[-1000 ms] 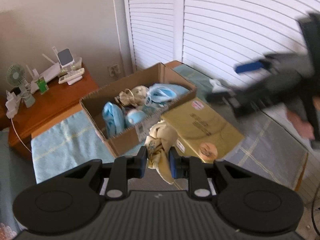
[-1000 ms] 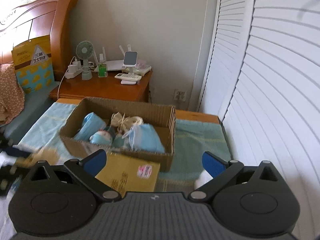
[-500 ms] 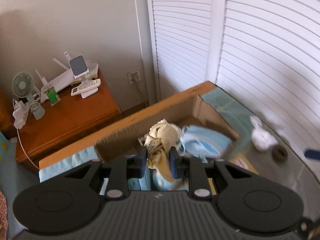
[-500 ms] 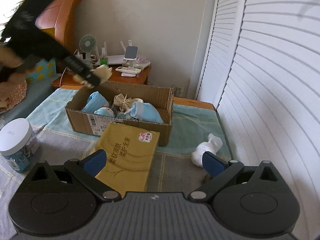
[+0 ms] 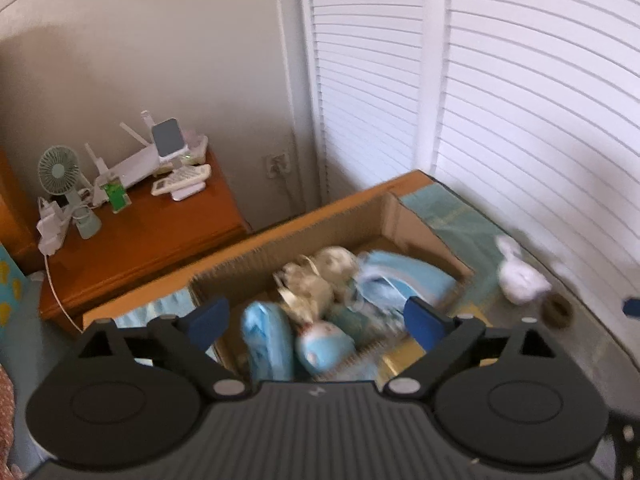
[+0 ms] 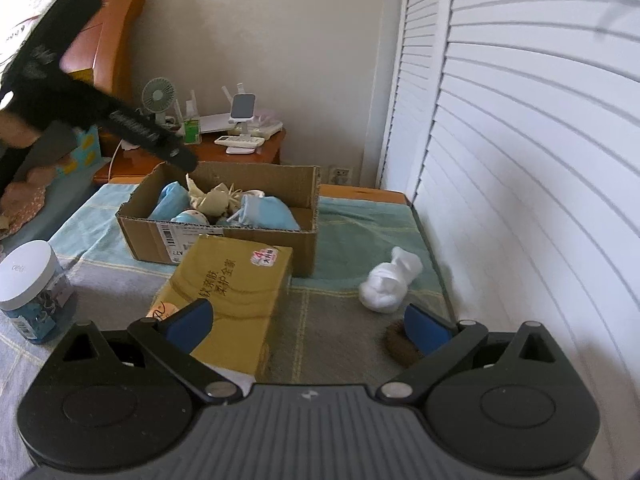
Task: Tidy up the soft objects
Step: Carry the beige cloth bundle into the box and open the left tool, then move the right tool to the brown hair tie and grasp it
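Both grippers stand wide open, empty. Left gripper (image 5: 316, 320) hovers above the cardboard box (image 6: 240, 240); the cream cloth (image 6: 212, 198) lies inside among blue soft items (image 6: 268, 210). Right gripper (image 6: 308, 324) hangs over the bedspread (image 6: 332, 328), the white sock bundle (image 6: 390, 280) just ahead of it.

box contents (image 5: 320, 304) motion-blurred, brown object (image 6: 396, 344) perhaps brush, half hidden

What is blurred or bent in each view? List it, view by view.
Left wrist view: the soft toys in the cardboard box are smeared by motion, and the white bundle is soft-edged; the louvred doors bow from fisheye. Right wrist view: mostly sharp, box contents readable; only the left gripper is smeared dark; the louvres curve here too.
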`<state>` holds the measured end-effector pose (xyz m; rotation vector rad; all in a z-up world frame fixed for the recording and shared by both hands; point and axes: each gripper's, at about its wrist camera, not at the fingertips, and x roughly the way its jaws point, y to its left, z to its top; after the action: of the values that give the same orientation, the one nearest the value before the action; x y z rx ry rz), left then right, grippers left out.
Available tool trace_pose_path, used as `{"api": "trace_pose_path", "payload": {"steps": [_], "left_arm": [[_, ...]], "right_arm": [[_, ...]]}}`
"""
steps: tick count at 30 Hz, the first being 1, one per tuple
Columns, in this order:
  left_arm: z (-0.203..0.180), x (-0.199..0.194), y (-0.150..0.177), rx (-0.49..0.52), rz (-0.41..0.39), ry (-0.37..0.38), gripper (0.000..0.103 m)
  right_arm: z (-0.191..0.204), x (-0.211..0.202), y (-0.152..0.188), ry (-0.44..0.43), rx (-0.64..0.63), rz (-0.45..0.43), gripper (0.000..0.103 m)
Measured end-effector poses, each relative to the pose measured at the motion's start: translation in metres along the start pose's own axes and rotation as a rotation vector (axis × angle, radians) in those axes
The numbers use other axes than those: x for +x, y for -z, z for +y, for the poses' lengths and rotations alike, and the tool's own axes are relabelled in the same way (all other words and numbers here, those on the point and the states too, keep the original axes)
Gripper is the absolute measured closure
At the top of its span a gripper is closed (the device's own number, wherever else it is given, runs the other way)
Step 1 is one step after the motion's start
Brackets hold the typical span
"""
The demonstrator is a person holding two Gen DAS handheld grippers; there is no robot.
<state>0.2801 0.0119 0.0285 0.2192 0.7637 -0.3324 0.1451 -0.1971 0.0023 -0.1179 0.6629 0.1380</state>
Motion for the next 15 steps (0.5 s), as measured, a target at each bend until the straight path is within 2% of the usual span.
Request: {"api": "trace_pose_path", "payload": {"steps": [9,15], "left_arm": [[-0.051,-0.048,0.044,0.055,-0.019,0.077,0.005],[-0.081,-0.066,0.065,0.068,-0.032,0.129,0.005]], "right_arm": [[-0.015,-0.017,0.017,0.063,0.062,0.004,0.000],[-0.021,-0.022,0.028,0.122,0.063,0.010,0.000]]}}
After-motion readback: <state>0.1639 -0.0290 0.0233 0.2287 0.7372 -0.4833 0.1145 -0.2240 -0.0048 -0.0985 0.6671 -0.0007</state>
